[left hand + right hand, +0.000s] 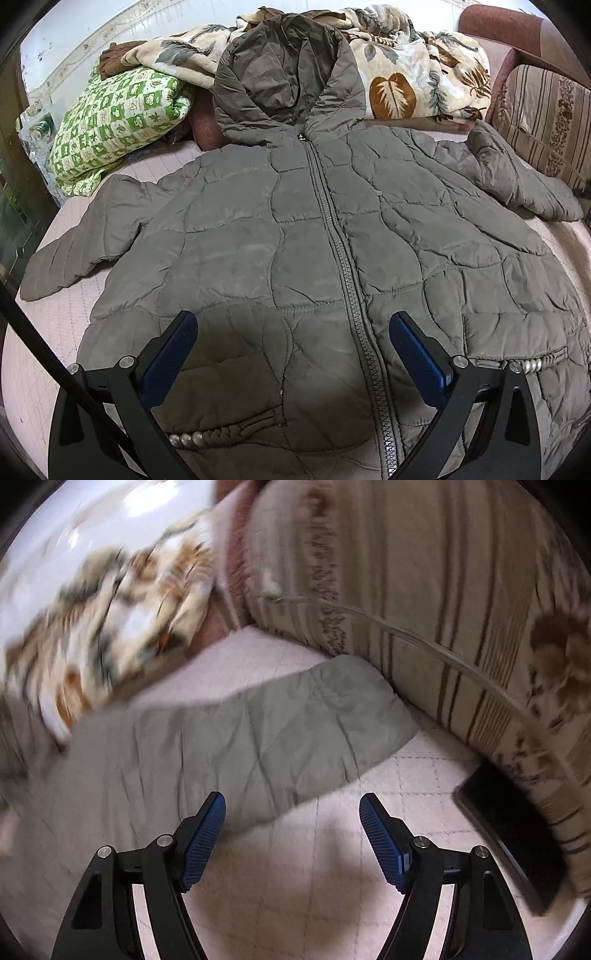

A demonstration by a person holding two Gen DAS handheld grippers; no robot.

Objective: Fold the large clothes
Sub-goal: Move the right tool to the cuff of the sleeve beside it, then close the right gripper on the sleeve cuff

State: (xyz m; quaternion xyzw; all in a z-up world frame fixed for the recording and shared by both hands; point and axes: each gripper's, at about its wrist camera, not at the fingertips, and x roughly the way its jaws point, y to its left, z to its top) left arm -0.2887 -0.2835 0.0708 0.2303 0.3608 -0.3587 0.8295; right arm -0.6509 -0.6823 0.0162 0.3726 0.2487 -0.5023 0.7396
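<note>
Both claws stand spread with nothing between their blue ribbed pads. From my seat, the left claw (293, 325) hangs over the lower front of the grey-brown quilted hooded jacket (314, 236), roughly astride the zip, and touches nothing I can see. The right claw (291, 805) hovers above the pale pink quilted bed cover (332, 867), just beside the end of the jacket's right sleeve (258, 731); that view is smeared, so I cannot say how near the pads are to the cloth.

The jacket lies face up and flat on the bed, zipped closed, hood (284, 77) resting up against the cream leaf-print blanket (406, 77) heaped at the far side. Its left sleeve (85, 240) is spread out towards the green-and-white patterned cushion (110, 125), and the other sleeve runs out towards the beige striped sofa cushion (424, 590). A dark flat phone-like slab (513, 842) lies on the cover beside that cushion, near the right claw.

As I read it, the spreading-out is finished and no fold has been made yet: both sleeves are out, the body is at full width, the hood is unfolded. I judge the first step is taking that right cuff and bringing the sleeve across the chest. Then the left sleeve, the hood, and the body folds remain.
</note>
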